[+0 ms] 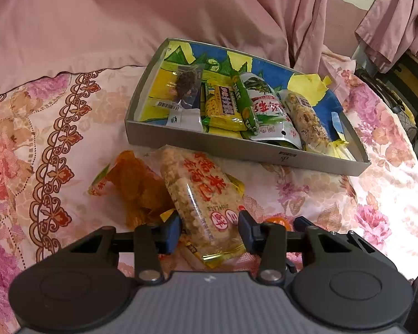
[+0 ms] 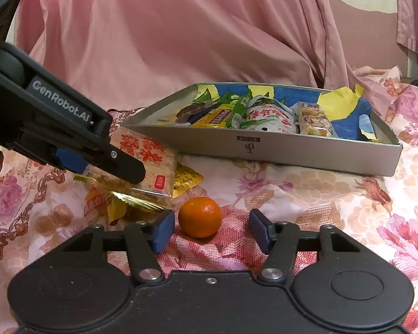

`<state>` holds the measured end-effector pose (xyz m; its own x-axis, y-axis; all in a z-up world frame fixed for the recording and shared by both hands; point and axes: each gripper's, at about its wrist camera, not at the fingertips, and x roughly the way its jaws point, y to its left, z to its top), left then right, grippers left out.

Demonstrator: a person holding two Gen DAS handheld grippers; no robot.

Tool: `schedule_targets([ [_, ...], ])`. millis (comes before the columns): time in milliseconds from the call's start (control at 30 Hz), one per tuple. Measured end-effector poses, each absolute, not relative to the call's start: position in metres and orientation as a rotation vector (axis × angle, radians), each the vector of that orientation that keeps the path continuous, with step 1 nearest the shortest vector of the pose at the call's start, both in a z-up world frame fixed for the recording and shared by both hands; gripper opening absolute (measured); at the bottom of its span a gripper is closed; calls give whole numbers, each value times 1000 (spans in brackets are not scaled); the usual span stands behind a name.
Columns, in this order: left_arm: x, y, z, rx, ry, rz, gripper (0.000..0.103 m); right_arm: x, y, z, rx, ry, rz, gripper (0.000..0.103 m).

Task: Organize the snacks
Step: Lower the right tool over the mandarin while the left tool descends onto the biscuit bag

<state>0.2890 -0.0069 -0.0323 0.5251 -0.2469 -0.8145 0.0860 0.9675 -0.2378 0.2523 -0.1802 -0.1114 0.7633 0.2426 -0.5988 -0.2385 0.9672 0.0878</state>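
The left gripper [image 1: 209,229] is clamped on the rice cracker pack [image 1: 200,194], next needing the box [image 1: 237,150], while the right gripper [image 2: 210,231] stands apart.

My left gripper [image 2: 119,164] hides part of the rice cracker pack [image 2: 150,164]; the snacks beneath that pack [image 1: 200,194] are mostly covered, and labels in the box [image 2: 315,153] are unreadable.

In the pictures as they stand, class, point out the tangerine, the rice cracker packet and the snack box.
tangerine [image 2: 200,217], right wrist view, middle of its peel.
rice cracker packet [image 1: 200,194], left wrist view, middle of its clear wrapper.
snack box [image 2: 264,150], right wrist view, its grey front wall.
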Motion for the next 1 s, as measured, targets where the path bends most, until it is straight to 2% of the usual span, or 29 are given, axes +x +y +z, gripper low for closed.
schedule_targets([
  [300,286,-8,-31,-158,1007,-202,41,246,-176,-109,-32,638,276,36],
  [633,273,0,-34,-183,1033,-250,39,245,-178,-109,-24,639,278,36],
  [733,277,5,-39,-244,1054,-258,42,245,-177,-110,-29,640,278,36],
  [800,281,6,-41,-257,1059,-252,53,245,-177,-111,-32,638,277,36],
  [867,283,6,-43,-263,1064,-248,59,244,-176,-112,-34,638,277,36],
  [967,286,5,-43,-257,1060,-246,59,243,-176,-113,-40,636,277,37],
  [1000,287,3,-43,-239,1060,-245,55,243,-175,-113,-42,635,276,37],
])
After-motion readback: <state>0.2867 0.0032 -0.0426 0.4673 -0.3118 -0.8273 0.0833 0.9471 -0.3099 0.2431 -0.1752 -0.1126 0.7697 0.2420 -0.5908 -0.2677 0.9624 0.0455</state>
